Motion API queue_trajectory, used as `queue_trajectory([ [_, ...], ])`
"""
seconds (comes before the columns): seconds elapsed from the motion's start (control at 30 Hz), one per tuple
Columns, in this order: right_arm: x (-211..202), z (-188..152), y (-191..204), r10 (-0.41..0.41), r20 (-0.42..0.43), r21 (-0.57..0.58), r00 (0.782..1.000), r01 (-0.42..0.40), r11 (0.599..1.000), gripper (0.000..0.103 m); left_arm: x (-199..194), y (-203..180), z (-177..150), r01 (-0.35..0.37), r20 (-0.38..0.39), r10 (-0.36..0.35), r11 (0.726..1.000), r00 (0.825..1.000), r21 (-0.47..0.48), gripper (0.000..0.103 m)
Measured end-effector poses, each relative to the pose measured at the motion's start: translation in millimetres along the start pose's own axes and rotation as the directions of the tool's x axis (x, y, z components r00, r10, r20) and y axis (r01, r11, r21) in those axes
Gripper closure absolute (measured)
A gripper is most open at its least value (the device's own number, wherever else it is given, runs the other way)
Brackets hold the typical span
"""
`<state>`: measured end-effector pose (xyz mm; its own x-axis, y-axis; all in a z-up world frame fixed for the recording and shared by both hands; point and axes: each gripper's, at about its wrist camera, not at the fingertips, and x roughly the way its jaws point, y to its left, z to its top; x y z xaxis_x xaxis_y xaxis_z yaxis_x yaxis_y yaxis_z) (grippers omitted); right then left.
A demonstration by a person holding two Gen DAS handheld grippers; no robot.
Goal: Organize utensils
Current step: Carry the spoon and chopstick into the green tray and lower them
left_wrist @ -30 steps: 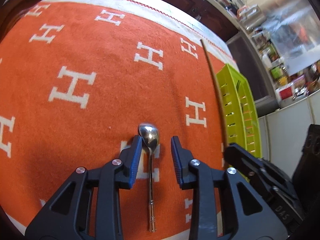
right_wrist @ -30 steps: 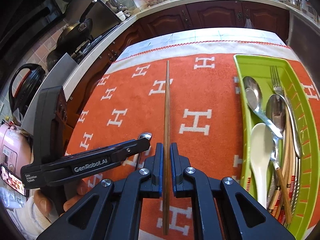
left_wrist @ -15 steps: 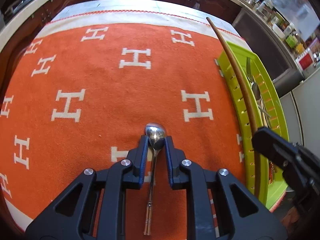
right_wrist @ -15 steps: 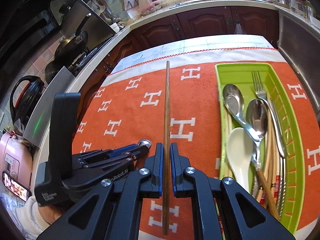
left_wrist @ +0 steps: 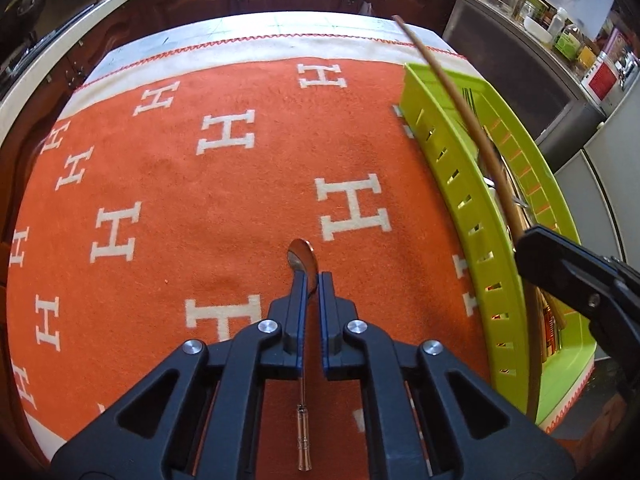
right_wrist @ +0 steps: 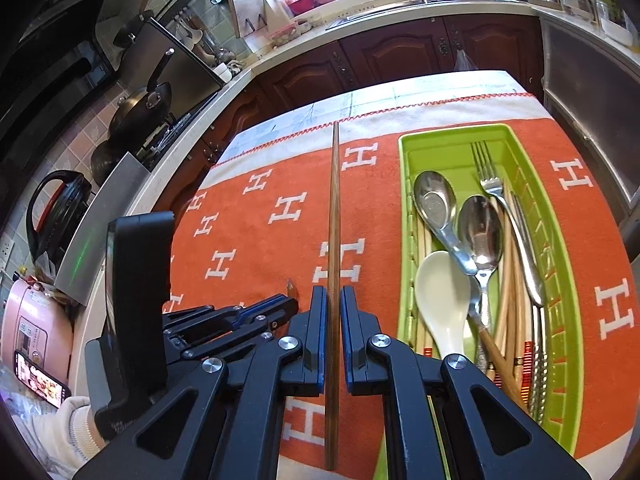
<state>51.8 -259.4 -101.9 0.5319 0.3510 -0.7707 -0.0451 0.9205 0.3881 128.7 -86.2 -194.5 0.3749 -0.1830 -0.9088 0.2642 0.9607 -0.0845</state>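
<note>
Within the last second the left gripper [left_wrist: 312,280] has closed from wide to narrow on the spoon [left_wrist: 303,262] and, it seems, lifted it off the orange cloth [left_wrist: 200,200], while the right gripper [right_wrist: 332,300] holds a chopstick [right_wrist: 333,216] just left of the green tray [right_wrist: 568,320], both likely headed in.

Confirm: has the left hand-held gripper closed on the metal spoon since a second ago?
Yes. The left hand-held gripper has narrowed onto the small metal spoon, now lifted off the orange H-patterned cloth.

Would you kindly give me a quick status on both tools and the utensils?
Left tool shut on small spoon, off the cloth. Right tool shut on wooden chopstick, beside green tray. Tray already crowded with cutlery; nothing blocking.
</note>
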Motion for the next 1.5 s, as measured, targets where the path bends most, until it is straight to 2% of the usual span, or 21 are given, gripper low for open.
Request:
queue_trajectory([
  [0.33,-10,-6,-17,0.016,0.006,0.036,1.000,-0.017,0.999,0.097,8,5,-1,-0.038,0.010,0.038,0.999,0.999,-0.002,0.098],
  [0.4,-13,-6,-18,0.019,0.012,0.044,1.000,-0.019,0.999,0.097,3,8,0,-0.016,0.005,0.016,0.999,1.000,-0.029,0.103],
  [0.53,-22,-5,-27,0.022,0.028,0.064,0.999,-0.024,0.998,0.097,-6,17,1,0.048,-0.008,-0.048,0.996,0.999,-0.078,0.103],
  [0.8,-37,-11,-51,0.006,0.044,0.120,0.999,-0.011,0.993,0.097,-39,13,-3,0.153,0.042,-0.150,0.986,0.988,-0.068,0.103],
  [0.93,-45,-15,-60,-0.024,0.046,0.129,0.999,0.017,0.992,0.097,-63,7,-1,0.223,0.052,-0.220,0.973,0.974,-0.059,0.103],
  [1.1,-49,-20,-81,-0.099,0.020,0.144,0.995,0.095,0.985,0.097,-96,-14,13,0.308,0.090,-0.305,0.951,0.948,-0.023,0.103],
  [1.23,-45,-23,-99,-0.144,-0.025,0.145,0.989,0.146,0.979,0.097,-103,-42,31,0.344,0.099,-0.343,0.939,0.934,0.008,0.103],
  [1.4,-35,-23,-105,-0.168,-0.057,0.123,0.984,0.174,0.977,0.097,-90,-79,48,0.361,0.075,-0.363,0.932,0.929,0.038,0.103],
  [1.5,-29,-20,-108,-0.184,-0.065,0.123,0.981,0.191,0.974,0.096,-71,-99,55,0.353,0.047,-0.355,0.934,0.934,0.054,0.103],
])
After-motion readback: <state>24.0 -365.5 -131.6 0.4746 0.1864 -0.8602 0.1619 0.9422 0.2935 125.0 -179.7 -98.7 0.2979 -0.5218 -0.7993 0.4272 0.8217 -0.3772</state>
